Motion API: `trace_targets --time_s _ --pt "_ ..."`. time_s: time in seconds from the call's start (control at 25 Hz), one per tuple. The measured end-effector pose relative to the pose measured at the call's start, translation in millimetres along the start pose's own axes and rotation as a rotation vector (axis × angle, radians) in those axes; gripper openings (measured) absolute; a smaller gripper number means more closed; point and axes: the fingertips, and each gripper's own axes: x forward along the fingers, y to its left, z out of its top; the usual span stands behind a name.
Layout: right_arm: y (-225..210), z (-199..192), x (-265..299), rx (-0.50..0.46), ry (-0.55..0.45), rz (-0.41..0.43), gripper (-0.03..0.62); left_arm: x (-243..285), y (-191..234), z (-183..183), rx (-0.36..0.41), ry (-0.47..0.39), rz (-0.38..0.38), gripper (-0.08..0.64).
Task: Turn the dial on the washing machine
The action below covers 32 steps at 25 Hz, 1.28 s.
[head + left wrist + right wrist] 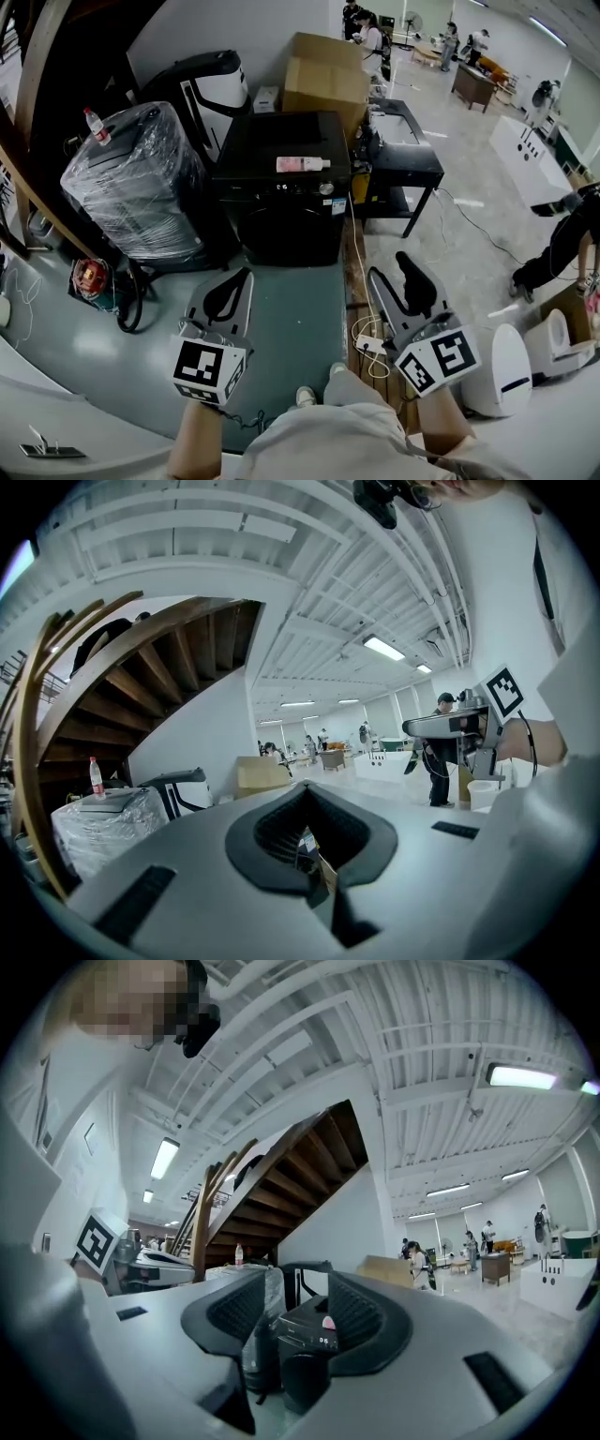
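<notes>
Hidden or unclear:
- The dial (325,188) shows in the head view only as a small pale round spot at the right end of the control strip of the washing machine (281,220). Its setting and markings are too small to read.
- In the right gripper view the washing machine (305,1330) is in sight, but the dial cannot be picked out on it.
- In the left gripper view the gripper's own grey body covers the lower scene. Only a thin sliver of something brownish shows through the pads, and it cannot be identified.
- Both of the person's forearms are cut off at the near edge of the head view, below the marker cubes.

Jaws:
- Left gripper (234,286) (309,841): the pads are drawn together at the tips, with nothing between them.
- Right gripper (398,281) (300,1321): the jaws stand apart and empty. The washing machine is framed in the gap, far beyond the tips.

Position of the task's thing:
- The black washing machine stands on the floor at the far centre, well apart from both grippers, which hang over green floor nearer the person.
- The dial lies far of, and between, the two grippers, a little closer to the right one's line. Neither gripper touches it.

Surroundings:
- A pink-and-white bottle (302,164) lies on its side on the machine's top.
- A plastic-wrapped appliance (131,183) stands to the left.
- A cardboard box (323,80) is behind.
- A black table (403,159) is to the right.
</notes>
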Motion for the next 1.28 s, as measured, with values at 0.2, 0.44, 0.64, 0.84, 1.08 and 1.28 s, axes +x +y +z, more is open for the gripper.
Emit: trace_targets --time_s 0.2,0.44,0.64,0.84,1.08,1.28 --pt "-22 -13 16 0.021 0.019 -0.007 0.249 17 6 -12 -0.017 0.030 0.012 0.020" --pt "-59 -30 42 0.051 0.044 -0.002 0.250 64 5 -19 -0.016 0.073 0.008 0.020" --pt "-95 -46 72 0.066 0.068 0.012 0.257 111 7 -26 -0.014 0.101 0.009 0.020" --pt "-138 -61 107 0.077 0.093 0.004 0.272 159 17 -30 -0.013 0.121 0.024 0.020" --pt "-193 -97 159 0.119 0.138 -0.022 0.276 222 33 -46 -0.027 0.160 0.049 0.020" --pt "-234 -134 207 0.201 0.184 -0.025 0.276 278 39 -62 -0.042 0.205 0.065 0.020"
